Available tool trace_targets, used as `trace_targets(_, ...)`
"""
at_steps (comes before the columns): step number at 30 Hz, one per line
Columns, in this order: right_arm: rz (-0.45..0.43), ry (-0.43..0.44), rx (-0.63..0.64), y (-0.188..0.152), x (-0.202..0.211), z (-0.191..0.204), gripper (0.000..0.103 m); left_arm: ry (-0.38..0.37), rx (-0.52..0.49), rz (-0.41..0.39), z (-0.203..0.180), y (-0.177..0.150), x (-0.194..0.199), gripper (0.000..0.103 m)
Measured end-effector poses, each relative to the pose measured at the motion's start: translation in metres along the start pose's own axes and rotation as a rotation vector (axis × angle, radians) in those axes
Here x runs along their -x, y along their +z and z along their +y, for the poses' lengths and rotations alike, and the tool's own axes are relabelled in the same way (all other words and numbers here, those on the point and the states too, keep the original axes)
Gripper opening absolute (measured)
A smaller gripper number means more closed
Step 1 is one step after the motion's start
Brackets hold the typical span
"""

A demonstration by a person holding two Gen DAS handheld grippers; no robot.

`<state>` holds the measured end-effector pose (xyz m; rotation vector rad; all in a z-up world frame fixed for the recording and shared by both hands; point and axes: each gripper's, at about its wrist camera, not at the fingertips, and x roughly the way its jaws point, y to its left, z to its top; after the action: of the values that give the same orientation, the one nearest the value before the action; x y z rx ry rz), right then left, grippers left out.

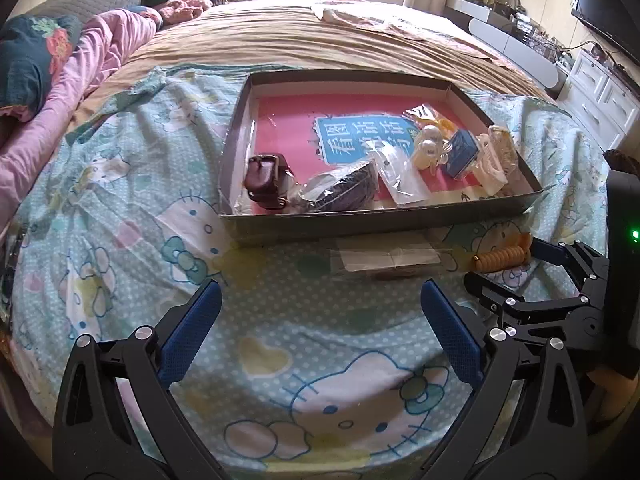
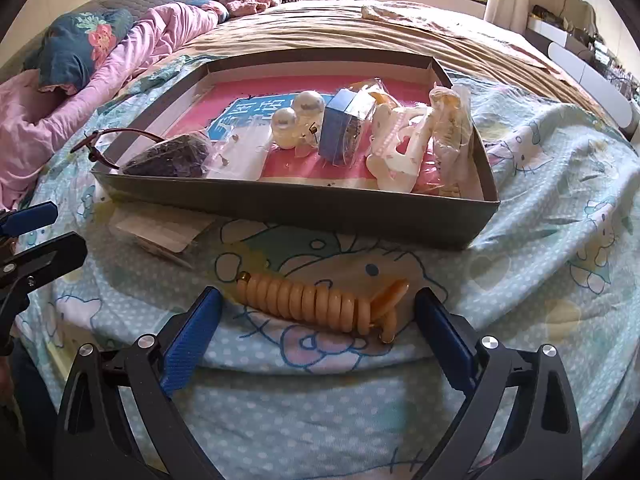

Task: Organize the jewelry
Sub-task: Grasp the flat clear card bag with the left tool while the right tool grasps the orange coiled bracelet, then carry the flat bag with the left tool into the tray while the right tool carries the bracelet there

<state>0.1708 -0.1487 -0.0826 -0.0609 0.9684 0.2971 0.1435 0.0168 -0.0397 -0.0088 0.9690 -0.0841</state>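
Observation:
A shallow grey cardboard tray (image 1: 360, 222) (image 2: 280, 204) lies on the bed and holds a brown leather strap (image 1: 266, 180), a dark beaded item in a bag (image 1: 344, 190) (image 2: 170, 158), pearl pieces (image 1: 428, 144) (image 2: 298, 118), a small blue box (image 1: 462, 154) (image 2: 340, 130) and white hair clips (image 1: 496, 160) (image 2: 400, 148). An orange spiral bracelet (image 2: 320, 302) (image 1: 502, 256) lies on the sheet in front of the tray. My right gripper (image 2: 318, 320) is open around it, one finger at each end. My left gripper (image 1: 320, 312) is open and empty. A clear packet with a white card (image 1: 390, 260) (image 2: 160, 232) lies just ahead of it.
The bed has a Hello Kitty sheet (image 1: 280, 360) and a tan blanket (image 1: 320, 44) behind the tray. A pink duvet (image 1: 80, 80) and pillows lie at the left. White drawers (image 1: 600, 96) and a TV (image 1: 600, 4) stand at the right.

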Motion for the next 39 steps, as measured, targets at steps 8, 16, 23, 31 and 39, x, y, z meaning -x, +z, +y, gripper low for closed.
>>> trace_targets(8,-0.024,0.006,-0.013,0.002,0.002,-0.014,0.068,-0.042,0.021,0.03,-0.012,0.007,-0.021,0.093)
trace_targets(16,-0.059,0.035,-0.077,-0.002,0.025,-0.049,0.068,-0.088,0.012,0.066,-0.034,0.014,-0.044,0.093)
trace_targets(23,-0.104,0.043,-0.106,0.002,0.046,-0.069,0.068,-0.053,-0.02,0.071,-0.043,0.012,-0.057,0.083)
trace_targets(31,-0.148,0.074,-0.098,0.012,0.065,-0.07,0.068,-0.121,-0.001,0.007,-0.039,0.018,-0.02,0.082)
trace_targets(39,-0.209,0.093,-0.069,0.033,0.079,-0.061,0.068,-0.11,0.0,-0.109,-0.029,0.046,0.022,0.082)
